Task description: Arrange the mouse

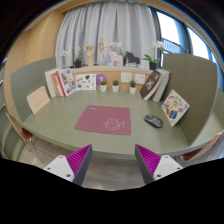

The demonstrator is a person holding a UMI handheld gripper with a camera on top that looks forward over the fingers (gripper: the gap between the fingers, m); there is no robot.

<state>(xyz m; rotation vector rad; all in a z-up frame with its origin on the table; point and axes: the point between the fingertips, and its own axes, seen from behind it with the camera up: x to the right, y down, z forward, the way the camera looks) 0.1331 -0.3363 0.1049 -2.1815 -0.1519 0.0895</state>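
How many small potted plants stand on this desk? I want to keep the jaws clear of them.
3, in a row at the desk's far edge beyond the mouse pad: one purple-flowered, two to its right. Others may be hidden among the books.

mouse [153, 121]: 1 | pink mat [104, 121]: 1 | table [60, 125]: 1 | small potted plants [101, 82]: 3

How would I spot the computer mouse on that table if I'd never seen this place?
Start at the green table and find the pink mat in its middle. Just beside the mat, towards the colourful book leaning on the wall, lies the mouse, well beyond the open gripper. It is the only small, dark, rounded thing lying flat there.
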